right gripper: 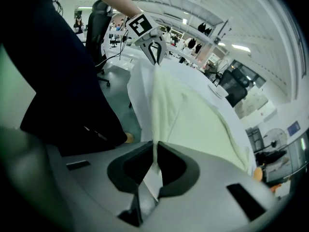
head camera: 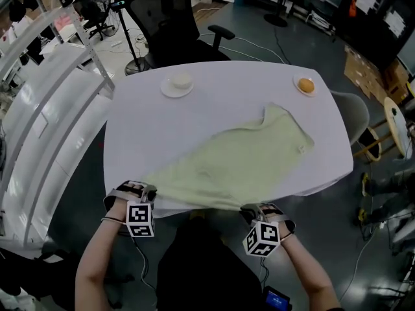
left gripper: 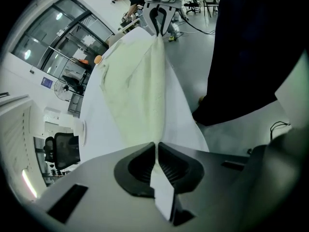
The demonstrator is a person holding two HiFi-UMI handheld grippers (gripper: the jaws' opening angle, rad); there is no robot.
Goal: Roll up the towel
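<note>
A pale green towel (head camera: 240, 157) lies spread on the white table (head camera: 194, 115), its near edge pulled over the table's front rim. My left gripper (head camera: 144, 192) is shut on the towel's near left corner, and my right gripper (head camera: 251, 211) is shut on the near right corner. In the left gripper view the towel (left gripper: 140, 81) stretches from my left gripper (left gripper: 156, 151) to the other gripper (left gripper: 159, 21). The right gripper view shows the towel (right gripper: 188, 120) clamped in my right gripper (right gripper: 155, 151), with the other gripper (right gripper: 153, 47) holding the far corner.
A white saucer with a small object (head camera: 177, 83) sits at the table's far left, and a plate with an orange item (head camera: 306, 85) at the far right. A black office chair (head camera: 175, 24) stands behind the table. A white bench (head camera: 45, 122) runs along the left.
</note>
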